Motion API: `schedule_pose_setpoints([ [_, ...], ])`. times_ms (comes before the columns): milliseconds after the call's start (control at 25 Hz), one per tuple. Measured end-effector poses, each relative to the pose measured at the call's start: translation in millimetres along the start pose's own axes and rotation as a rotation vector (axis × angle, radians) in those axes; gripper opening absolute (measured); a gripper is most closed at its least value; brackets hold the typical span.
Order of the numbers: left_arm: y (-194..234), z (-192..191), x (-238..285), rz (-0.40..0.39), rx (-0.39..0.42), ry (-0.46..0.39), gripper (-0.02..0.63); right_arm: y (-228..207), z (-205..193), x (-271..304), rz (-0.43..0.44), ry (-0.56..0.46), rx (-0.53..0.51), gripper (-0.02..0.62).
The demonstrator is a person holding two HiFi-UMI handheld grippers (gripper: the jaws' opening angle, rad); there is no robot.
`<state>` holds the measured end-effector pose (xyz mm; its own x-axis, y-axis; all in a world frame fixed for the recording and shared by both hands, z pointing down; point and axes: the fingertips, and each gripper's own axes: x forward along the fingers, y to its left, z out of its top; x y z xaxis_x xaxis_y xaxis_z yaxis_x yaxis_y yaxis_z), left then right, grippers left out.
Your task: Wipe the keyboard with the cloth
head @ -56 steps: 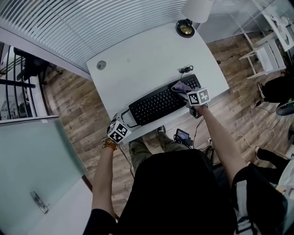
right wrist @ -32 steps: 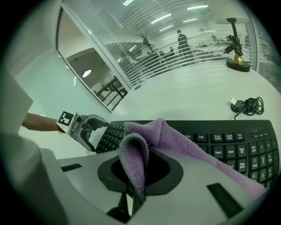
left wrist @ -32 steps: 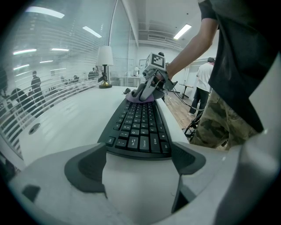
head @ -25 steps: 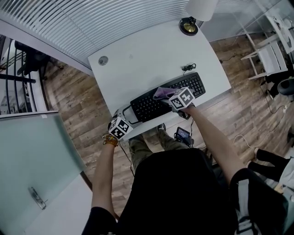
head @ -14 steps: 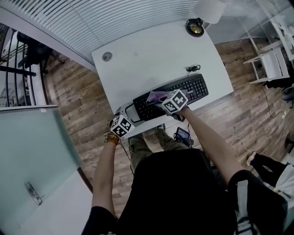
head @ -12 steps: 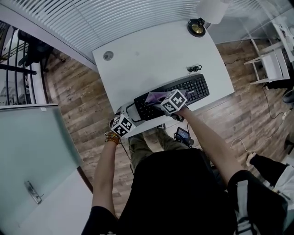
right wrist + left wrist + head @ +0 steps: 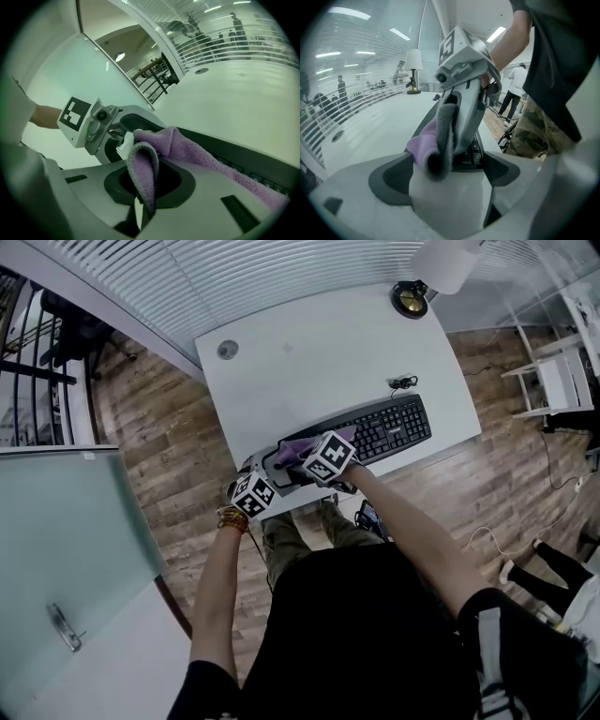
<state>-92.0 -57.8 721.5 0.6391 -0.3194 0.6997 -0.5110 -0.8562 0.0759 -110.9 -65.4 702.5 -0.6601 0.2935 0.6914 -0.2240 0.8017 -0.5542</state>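
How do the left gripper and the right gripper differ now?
The right gripper is shut on the purple cloth; the left gripper has its jaws apart and no cloth. The right gripper lies over the keyboard; the left gripper sits at its left end. Both carry a marker cube.

A white desk (image 7: 309, 343) stands on a wooden floor (image 7: 173, 456). At its far right corner sits a lamp (image 7: 411, 299) on a brass-coloured base. A round disc (image 7: 228, 350), perhaps a cable port, marks the far left.
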Motion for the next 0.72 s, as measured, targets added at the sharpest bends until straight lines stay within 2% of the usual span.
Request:
schedule_pose_setpoints([
  [160,-1.0,-0.7,-0.6,0.006,0.000,0.000,0.456,14.0,7.7,16.2,0.019,0.021,-0.036,0.035],
  [280,-0.3,-1.2,-1.4,0.007,0.002,-0.005,0.456,23.5,13.6,15.6,0.086,-0.029,-0.036,0.037],
  [440,-1.3,-1.2,-1.5,0.006,0.003,0.000,0.456,35.9,21.2,-26.8,0.246,-0.220,0.020,0.038],
  [520,0.0,-1.3,-1.7,0.007,0.004,0.007,0.456,31.2,23.4,-70.5,0.271,-0.343,0.040,0.039],
  [600,0.2,-1.1,-0.9,0.006,0.001,0.012,0.454,10.9,18.5,-121.4,0.204,-0.447,0.046,0.041],
  [720,0.0,-1.8,-0.6,0.005,0.000,0.016,0.456,-36.7,-3.6,-195.4,-0.007,-0.522,0.040,0.041],
])
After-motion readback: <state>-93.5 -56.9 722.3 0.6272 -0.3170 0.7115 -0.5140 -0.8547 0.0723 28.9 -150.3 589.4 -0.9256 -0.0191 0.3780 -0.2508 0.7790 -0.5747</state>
